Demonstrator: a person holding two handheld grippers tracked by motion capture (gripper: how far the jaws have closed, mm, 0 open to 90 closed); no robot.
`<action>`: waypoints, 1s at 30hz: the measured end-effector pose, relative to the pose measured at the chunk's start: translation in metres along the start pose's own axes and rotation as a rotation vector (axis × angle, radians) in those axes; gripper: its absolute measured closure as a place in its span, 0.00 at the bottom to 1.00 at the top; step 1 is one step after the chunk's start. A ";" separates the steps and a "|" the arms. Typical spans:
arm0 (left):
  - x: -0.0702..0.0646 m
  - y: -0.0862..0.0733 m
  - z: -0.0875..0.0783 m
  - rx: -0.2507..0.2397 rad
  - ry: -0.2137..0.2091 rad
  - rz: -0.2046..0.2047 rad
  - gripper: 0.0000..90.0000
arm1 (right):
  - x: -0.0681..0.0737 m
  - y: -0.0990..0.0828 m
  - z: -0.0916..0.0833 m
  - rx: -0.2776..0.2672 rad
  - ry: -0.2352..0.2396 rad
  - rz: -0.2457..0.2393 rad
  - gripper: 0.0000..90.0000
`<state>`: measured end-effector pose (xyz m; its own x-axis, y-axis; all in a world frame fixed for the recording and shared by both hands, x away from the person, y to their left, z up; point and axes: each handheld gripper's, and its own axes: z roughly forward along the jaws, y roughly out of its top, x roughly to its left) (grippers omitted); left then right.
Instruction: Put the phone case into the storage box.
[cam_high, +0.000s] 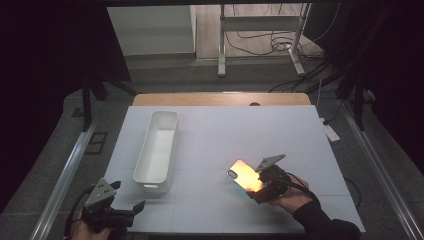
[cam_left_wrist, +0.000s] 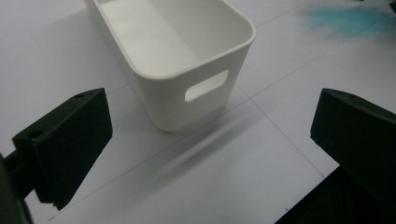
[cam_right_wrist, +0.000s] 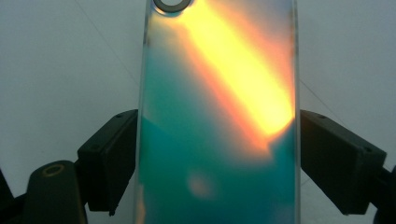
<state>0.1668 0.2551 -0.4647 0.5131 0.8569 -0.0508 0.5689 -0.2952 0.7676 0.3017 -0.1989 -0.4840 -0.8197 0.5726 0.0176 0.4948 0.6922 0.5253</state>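
A glossy iridescent phone case (cam_high: 244, 175), glowing orange and teal, is gripped across its width by my right gripper (cam_high: 258, 188) at the table's front right. In the right gripper view both black pads (cam_right_wrist: 327, 158) press on the case's (cam_right_wrist: 215, 93) long edges, and a camera ring shows at its far end. It looks tilted and raised off the white mat. At the front left corner, my left gripper (cam_high: 129, 197) is open with nothing between its jaws. In the left gripper view it (cam_left_wrist: 210, 140) points at the near end of a white oblong bin (cam_left_wrist: 163, 102).
The empty white bin (cam_high: 142, 150) lies lengthwise on the left half of the white mat (cam_high: 250, 130), handle slot toward me. A wooden table edge (cam_high: 220, 98) shows at the back. Cables and a metal stand (cam_high: 260, 45) are on the floor beyond.
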 end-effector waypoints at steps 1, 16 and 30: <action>0.000 0.000 0.000 0.000 0.004 0.001 0.00 | -0.001 0.000 -0.002 -0.010 0.000 0.002 0.18; -0.006 0.011 -0.004 -0.064 -0.049 -0.004 0.00 | -0.009 -0.001 -0.022 -0.115 0.018 0.047 0.18; -0.015 0.027 0.003 -0.101 -0.100 0.024 0.00 | -0.016 -0.002 -0.037 -0.178 0.027 0.069 0.18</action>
<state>0.1764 0.2327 -0.4451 0.5899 0.8023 -0.0911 0.4910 -0.2669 0.8293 0.3033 -0.2261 -0.4543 -0.7940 0.6025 0.0808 0.4936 0.5614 0.6642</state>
